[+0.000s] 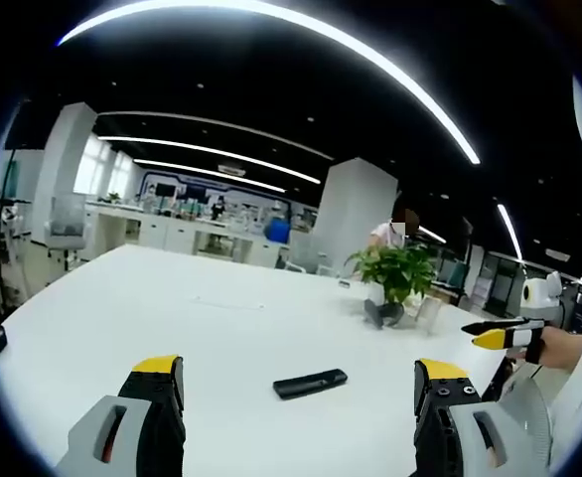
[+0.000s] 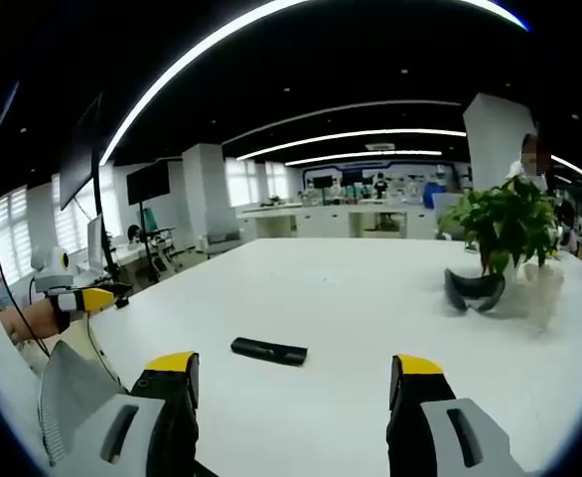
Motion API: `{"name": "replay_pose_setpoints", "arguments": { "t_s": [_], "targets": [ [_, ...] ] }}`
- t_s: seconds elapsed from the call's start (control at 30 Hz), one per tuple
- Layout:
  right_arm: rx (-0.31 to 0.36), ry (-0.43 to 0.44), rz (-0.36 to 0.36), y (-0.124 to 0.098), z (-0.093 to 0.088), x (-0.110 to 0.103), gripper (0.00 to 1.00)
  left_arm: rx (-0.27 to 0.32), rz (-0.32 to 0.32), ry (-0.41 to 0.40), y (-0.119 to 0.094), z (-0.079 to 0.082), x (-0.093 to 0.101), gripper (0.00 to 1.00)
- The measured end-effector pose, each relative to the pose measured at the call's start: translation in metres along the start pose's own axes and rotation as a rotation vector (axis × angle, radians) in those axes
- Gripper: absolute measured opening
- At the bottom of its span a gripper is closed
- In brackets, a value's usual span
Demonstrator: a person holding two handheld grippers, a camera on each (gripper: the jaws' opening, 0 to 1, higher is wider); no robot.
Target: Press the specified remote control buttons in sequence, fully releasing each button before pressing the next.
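the worktop (image 1: 221, 318) is plain white, without pattern. the remote control (image 1: 310, 384) lying on it is black all over, and it reads just as dark in the right gripper view (image 2: 268, 350). the left gripper (image 1: 301, 383) has black fingers (image 1: 157, 390) capped with yellow tips, on a light grey body. the right gripper (image 2: 296, 388) is coloured the same: black fingers (image 2: 177, 393), yellow tips, grey housing. the potted plant (image 1: 398, 270) at the far side has bright green leaves above a white pot, with a dark grey object (image 2: 473, 288) beside it. the ceiling (image 1: 271, 89) is black, crossed by curved white light strips.
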State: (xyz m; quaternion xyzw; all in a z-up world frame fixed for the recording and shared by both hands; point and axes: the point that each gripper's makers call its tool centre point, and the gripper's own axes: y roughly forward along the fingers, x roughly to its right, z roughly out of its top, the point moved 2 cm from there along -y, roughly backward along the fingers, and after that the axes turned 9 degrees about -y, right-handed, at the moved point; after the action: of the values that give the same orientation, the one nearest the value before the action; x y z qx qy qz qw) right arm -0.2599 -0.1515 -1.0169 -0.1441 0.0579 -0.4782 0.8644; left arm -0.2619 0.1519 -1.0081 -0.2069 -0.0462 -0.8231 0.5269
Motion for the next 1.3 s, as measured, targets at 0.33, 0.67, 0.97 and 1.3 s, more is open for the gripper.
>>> {"name": "replay_pose_setpoints", "arguments": {
  "t_s": [0.33,0.67,0.97,1.3],
  "targets": [
    [-0.011,0.024,-0.029,-0.007,-0.008,0.006,0.77,-0.053,-0.027,0.006,0.005,-0.012,0.005,0.99],
    [-0.046,0.018,-0.001,-0.002,-0.017,0.004,0.75,-0.113,-0.027,0.002,0.013,-0.021,0.001,0.98],
    [-0.061,0.011,0.028,0.004,-0.016,-0.001,0.74,-0.371,-0.09,0.087,0.031,-0.067,0.004,0.98],
    [-0.093,0.028,0.015,-0.007,-0.027,-0.002,0.72,-0.66,-0.214,0.28,0.058,-0.102,-0.01,0.97]
  ]
}}
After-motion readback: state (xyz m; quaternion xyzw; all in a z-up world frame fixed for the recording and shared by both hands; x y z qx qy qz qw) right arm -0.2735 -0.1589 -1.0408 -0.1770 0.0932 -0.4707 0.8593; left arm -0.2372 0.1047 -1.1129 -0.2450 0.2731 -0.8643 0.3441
